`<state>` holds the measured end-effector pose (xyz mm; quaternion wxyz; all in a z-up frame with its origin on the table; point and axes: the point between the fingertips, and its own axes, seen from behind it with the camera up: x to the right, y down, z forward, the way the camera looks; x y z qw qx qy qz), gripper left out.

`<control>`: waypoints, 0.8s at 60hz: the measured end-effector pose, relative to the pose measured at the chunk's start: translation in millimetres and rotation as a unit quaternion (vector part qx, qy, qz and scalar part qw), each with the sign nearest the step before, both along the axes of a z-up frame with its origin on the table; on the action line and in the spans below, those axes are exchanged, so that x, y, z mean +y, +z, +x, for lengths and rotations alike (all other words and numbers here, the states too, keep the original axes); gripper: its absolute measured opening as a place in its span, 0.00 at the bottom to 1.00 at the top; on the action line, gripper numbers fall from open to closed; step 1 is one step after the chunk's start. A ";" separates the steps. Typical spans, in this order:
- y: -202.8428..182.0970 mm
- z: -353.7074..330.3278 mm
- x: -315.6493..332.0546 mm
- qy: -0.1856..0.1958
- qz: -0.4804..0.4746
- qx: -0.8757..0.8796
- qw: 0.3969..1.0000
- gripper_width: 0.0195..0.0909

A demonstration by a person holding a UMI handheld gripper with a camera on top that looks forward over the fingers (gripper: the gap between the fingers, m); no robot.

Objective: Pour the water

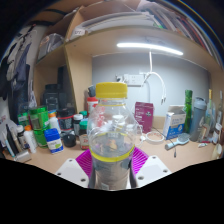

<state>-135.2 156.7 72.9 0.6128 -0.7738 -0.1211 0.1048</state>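
Observation:
A clear plastic bottle [111, 135] with a yellow cap and a yellow band round its middle stands upright between my fingers, filling the centre of the view. Both magenta pads [84, 160] press against its sides, so my gripper [111, 165] is shut on it. The bottle looks lifted above the wooden table [185, 155]. Its lower part is hidden below my fingers. I cannot tell how much water it holds.
Behind the bottle, several bottles and jars [45, 130] crowd the table's left side. To the right stand a pink packet [144, 115], a green bottle [187, 110] and small boxes. Shelves and a wall lamp [150, 47] are above.

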 end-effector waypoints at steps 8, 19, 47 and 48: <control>-1.6 -2.2 0.6 0.018 -0.017 -0.008 1.000 0.35; 66.9 55.0 -1.4 -0.002 -0.025 0.055 0.998 0.35; 114.8 290.8 28.1 -0.123 -0.242 0.749 0.605 0.34; 114.4 297.9 30.3 -0.124 -0.240 0.770 0.579 0.35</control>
